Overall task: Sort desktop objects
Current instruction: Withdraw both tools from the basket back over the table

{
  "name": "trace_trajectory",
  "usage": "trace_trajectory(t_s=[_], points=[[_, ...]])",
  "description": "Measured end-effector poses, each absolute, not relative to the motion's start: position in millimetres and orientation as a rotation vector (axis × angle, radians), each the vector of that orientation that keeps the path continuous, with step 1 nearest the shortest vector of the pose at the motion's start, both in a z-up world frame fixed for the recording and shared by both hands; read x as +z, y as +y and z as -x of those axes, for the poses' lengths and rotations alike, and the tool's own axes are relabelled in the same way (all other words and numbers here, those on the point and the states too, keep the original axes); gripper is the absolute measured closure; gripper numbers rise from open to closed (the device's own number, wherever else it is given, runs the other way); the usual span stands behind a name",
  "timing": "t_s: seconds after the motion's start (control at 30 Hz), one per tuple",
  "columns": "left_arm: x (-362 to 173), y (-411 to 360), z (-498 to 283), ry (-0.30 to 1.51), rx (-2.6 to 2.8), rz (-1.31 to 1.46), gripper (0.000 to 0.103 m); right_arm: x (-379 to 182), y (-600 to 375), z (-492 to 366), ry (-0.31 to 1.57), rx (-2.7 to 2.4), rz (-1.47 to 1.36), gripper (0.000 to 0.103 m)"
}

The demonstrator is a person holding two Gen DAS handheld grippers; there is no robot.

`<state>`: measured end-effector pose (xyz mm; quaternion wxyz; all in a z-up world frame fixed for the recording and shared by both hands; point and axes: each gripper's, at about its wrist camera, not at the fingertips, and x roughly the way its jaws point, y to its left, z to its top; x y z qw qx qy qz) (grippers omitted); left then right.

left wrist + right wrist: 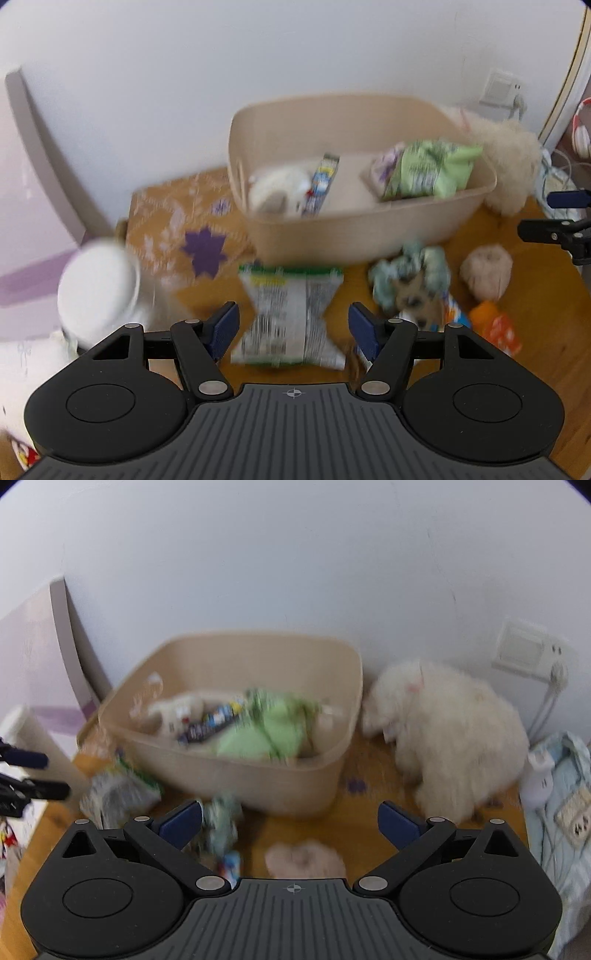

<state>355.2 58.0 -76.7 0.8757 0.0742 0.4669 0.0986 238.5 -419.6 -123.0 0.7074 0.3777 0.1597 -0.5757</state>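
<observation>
A green-and-white snack packet (291, 317) lies on the wooden table between the blue pads of my left gripper (294, 328), which is open and does not press on it. A beige bin (332, 236) behind it holds green packets (428, 170), a white plush toy (273, 192) and a blue carton (321, 184). My right gripper (291, 821) stands wide open and empty above a pink fluffy ball (304, 858). A teal fluffy item (221, 819) lies by its left finger. The bin (258, 786) stands just ahead. All is motion-blurred.
A big white plush animal (450, 731) sits right of the bin against the wall. An orange packet (495, 325) lies at the right. A white round lid (96, 288) and a patterned brown box (177, 221) are at the left. Cables and a wall socket (528, 650) are far right.
</observation>
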Motion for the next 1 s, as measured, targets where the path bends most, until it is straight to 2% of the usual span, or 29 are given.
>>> trace_trajectory(t_s=[0.47, 1.0], points=[[-132, 76, -286, 1.124, 0.319, -0.026, 0.036, -178, -381, -254, 0.515, -1.253, -0.931, 0.0], [-174, 98, -270, 1.207, 0.467, 0.073, 0.036, -206, -386, -301, 0.659, -1.166, -0.959, 0.0]])
